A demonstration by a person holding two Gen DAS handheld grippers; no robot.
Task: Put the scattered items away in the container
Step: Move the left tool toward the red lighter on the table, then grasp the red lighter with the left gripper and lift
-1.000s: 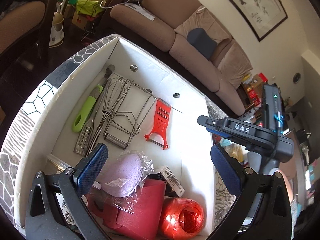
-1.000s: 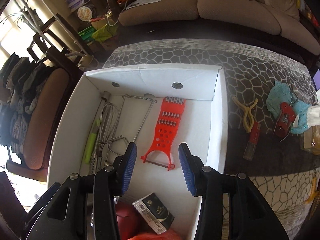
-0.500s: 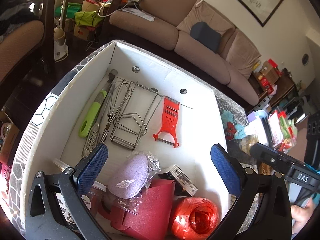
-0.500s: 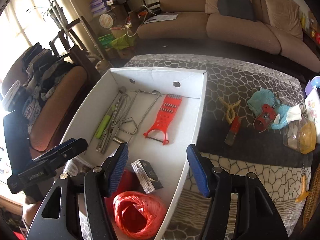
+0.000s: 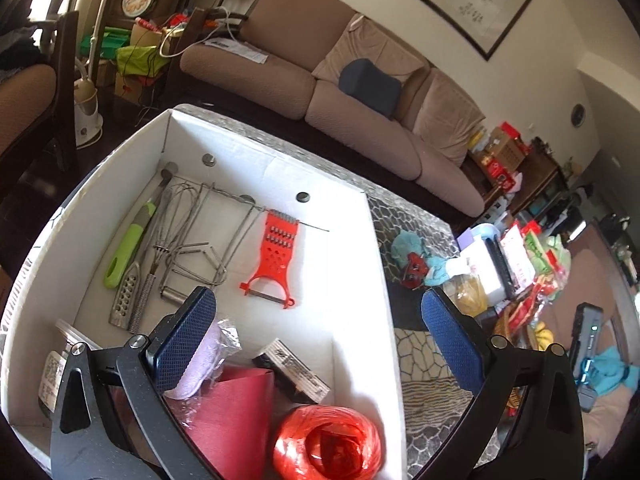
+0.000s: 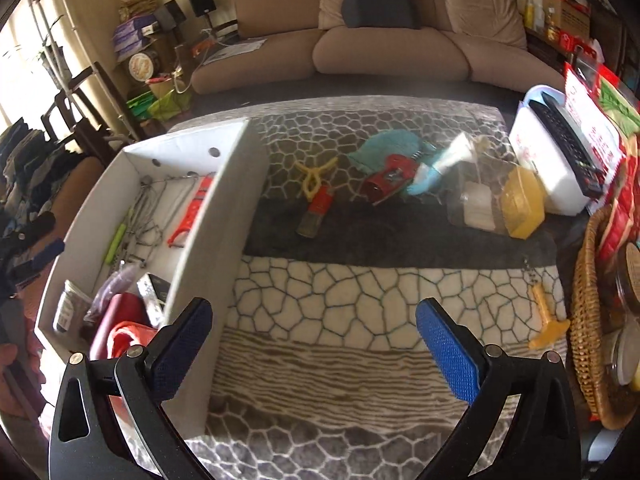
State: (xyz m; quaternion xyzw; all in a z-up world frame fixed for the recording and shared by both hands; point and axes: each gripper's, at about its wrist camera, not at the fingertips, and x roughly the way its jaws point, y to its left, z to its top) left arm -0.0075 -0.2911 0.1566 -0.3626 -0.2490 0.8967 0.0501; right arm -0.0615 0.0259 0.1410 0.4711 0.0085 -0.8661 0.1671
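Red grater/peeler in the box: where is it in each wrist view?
Left wrist: the red grater lies flat on the white box floor, centre frame, right of the wire whisk, handle end nearer the camera.
Right wrist: the red grater is at left, half hidden behind the box's near wall.
Shared landmark: the round holes in the box's far wall.

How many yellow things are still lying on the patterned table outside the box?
3: a yellow clip beside the red-capped tube, a yellow-filled clear box by the white tub, and a yellow scraper near the wicker basket. The basket may hide more.
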